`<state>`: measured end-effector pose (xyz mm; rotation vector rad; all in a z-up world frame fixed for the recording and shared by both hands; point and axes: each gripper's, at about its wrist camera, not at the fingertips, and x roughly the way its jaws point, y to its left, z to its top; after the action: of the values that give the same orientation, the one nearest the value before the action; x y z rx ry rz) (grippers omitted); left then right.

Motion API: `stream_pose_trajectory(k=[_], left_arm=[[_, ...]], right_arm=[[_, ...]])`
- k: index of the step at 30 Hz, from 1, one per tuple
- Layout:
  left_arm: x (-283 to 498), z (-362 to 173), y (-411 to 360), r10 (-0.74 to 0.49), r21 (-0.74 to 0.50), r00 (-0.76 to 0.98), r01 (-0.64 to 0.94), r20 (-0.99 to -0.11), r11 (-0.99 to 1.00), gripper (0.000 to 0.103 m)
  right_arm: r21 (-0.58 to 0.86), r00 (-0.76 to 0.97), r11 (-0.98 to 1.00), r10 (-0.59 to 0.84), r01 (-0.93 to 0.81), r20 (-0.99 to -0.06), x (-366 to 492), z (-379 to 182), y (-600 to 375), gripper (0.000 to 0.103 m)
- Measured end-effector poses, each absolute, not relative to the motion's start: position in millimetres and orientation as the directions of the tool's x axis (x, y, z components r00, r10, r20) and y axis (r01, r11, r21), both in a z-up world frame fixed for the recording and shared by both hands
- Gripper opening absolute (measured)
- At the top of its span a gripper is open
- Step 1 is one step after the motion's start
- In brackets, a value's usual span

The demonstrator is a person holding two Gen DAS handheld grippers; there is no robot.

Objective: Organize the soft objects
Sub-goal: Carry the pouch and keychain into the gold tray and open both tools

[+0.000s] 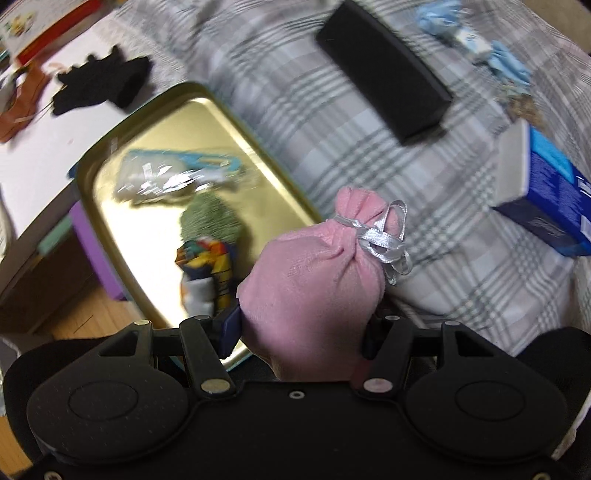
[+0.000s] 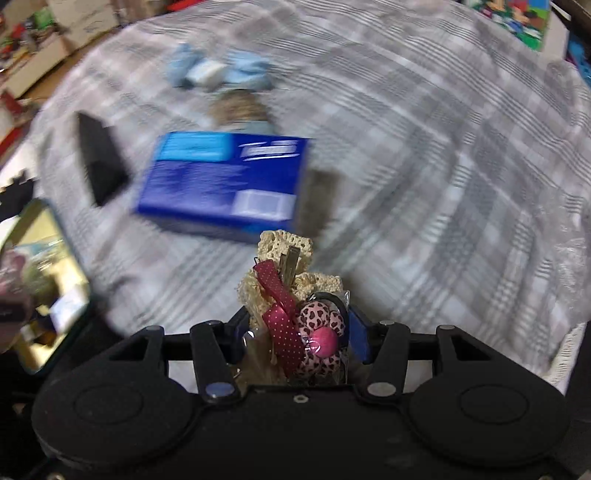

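Observation:
My left gripper (image 1: 301, 328) is shut on a pink cloth pouch (image 1: 314, 280) tied with a silver ribbon, held beside the right edge of a gold tin tray (image 1: 221, 122). In the tray lie a clear packet with a blue item (image 1: 177, 173), a green fuzzy piece (image 1: 210, 221) and a multicoloured cloth (image 1: 207, 266). My right gripper (image 2: 295, 332) is shut on a clear packet of hair accessories (image 2: 295, 317): cream lace, a dotted pink ribbon and a heart-print flower. It hangs over the plaid bedcover (image 2: 443, 166); the gold tin tray (image 2: 79, 266) shows at the left edge.
On the plaid cover (image 1: 332, 122) lie a black box (image 1: 384, 70), a blue carton (image 1: 546, 195) and light blue cloth items (image 1: 465, 33). A black knit item (image 1: 103, 81) sits on a white surface. The right wrist view shows the blue carton (image 2: 225, 184) and black box (image 2: 99, 158).

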<state>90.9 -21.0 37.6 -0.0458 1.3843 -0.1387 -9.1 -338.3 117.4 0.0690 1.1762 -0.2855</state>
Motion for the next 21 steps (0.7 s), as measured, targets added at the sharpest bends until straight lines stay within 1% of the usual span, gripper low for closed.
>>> stream_pose_trajectory(k=[5,9,16,21], left_arm=[[99.4,29.8,15.7,-0.093,-0.098,0.175,-0.019,-0.98,0.995,0.057],[109.7,25.2,45.4,-0.037,-0.059,0.197,-0.108,-0.98,0.992,0.057],[124.7,6.8,80.9,0.044,0.001,0.195,-0.215,-0.98,0.977,0.058],[136.1,-4.4,89.6,0.076,0.024,0.181,-0.273,-0.981,0.962,0.06]], right_arm=[[-0.023,0.384,0.99,-0.074,0.136,-0.92,-5.2,121.0,-288.0,0.052],[0.021,0.384,0.999,0.004,0.04,-0.923,7.7,114.6,-243.9,0.052],[0.066,0.345,0.995,0.087,-0.072,-0.935,34.3,95.5,-185.0,0.052],[0.055,0.329,0.99,0.094,-0.126,-0.94,47.8,88.6,-150.9,0.052]])
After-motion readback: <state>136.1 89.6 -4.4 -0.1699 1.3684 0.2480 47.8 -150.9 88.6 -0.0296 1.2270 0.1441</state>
